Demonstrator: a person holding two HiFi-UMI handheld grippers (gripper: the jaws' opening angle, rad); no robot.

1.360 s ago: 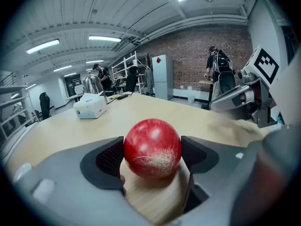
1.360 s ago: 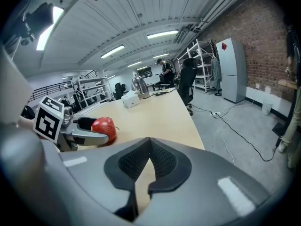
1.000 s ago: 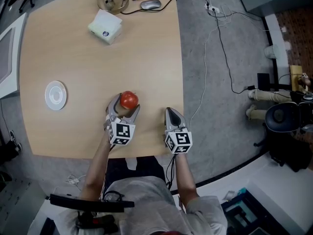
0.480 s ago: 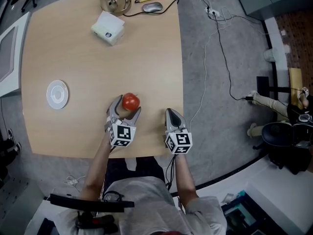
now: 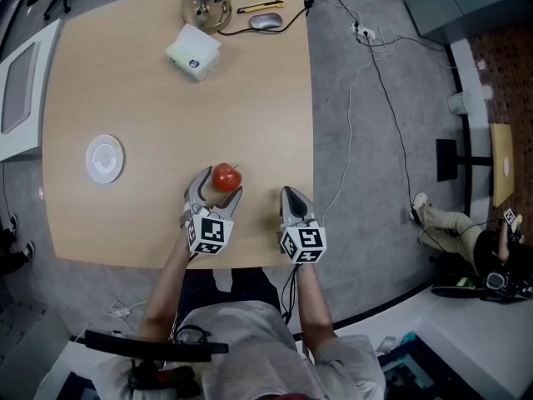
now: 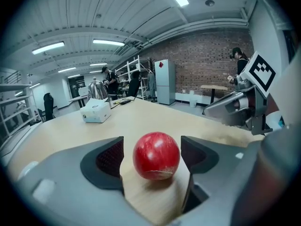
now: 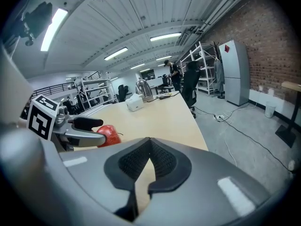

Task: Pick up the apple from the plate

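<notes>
Table (image 5: 166, 82): bare wood under both grippers; both sit at its near edge.

Left gripper (image 5: 220, 183): jaws wide apart, nothing clamped. Its own view shows daylight between the left pad and the fruit. The right pad is at most just touching.

Right gripper (image 5: 290, 192): just to the right of the left one and apart from it. Jaws closed pad to pad, empty, pointing over the table edge.

Plate (image 5: 104, 158): white, empty, well off to the left gripper's left and slightly ahead of it. The fruit isn't on it.

Apple (image 6: 156, 155): my read is rigid, moderate weight for its size, skin glossy and slick. It's round, so it will roll or squirt out if pinched above or below its widest part. It bruises, so use firm pressure, no crushing. Take it across the widest girth with the pads level on opposite sides and the stem clear of the pads.

Position: it's sitting on the wood with a shadow under it, right between the left jaws and in line with the pads, a touch nearer the right pad. From the right gripper it's off to the left, beyond the left gripper's jaw. Closing from here looks enough to take hold; centring first would even out the contact.
</notes>
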